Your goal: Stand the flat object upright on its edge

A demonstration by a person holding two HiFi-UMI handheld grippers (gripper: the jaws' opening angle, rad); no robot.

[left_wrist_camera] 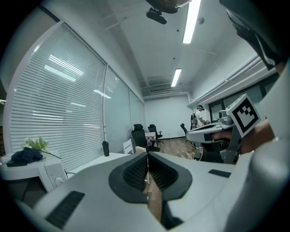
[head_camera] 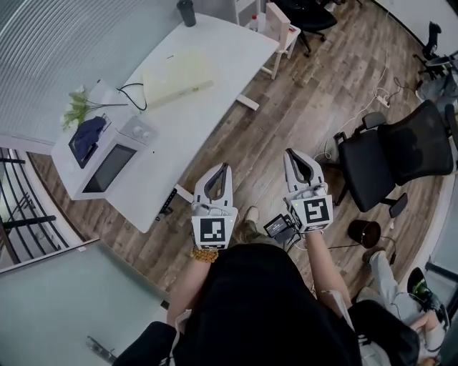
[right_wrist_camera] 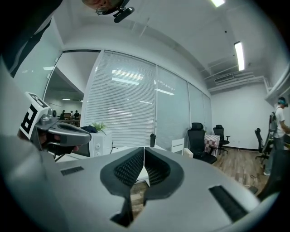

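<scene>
The flat object, a pale board (head_camera: 177, 76), lies flat on the white table (head_camera: 222, 53), toward its far end. A dark bottle (head_camera: 186, 12) stands farther off, at the table's far edge. A white microwave (head_camera: 107, 161) sits at the table's near left end.

Both grippers are held over the wooden floor (head_camera: 300, 107), on the near right side of the table and well apart from the board. The left gripper (head_camera: 227, 167) has its jaws pressed together with nothing between them, and its own view shows only a thin seam where the pads (left_wrist_camera: 136, 170) meet. The right gripper (head_camera: 288, 153) is likewise closed and empty, its pads (right_wrist_camera: 129, 167) touching. The board is far and to the left of both sets of jaws, which do not touch it. A black office chair (head_camera: 401, 154) stands to the right.
</scene>
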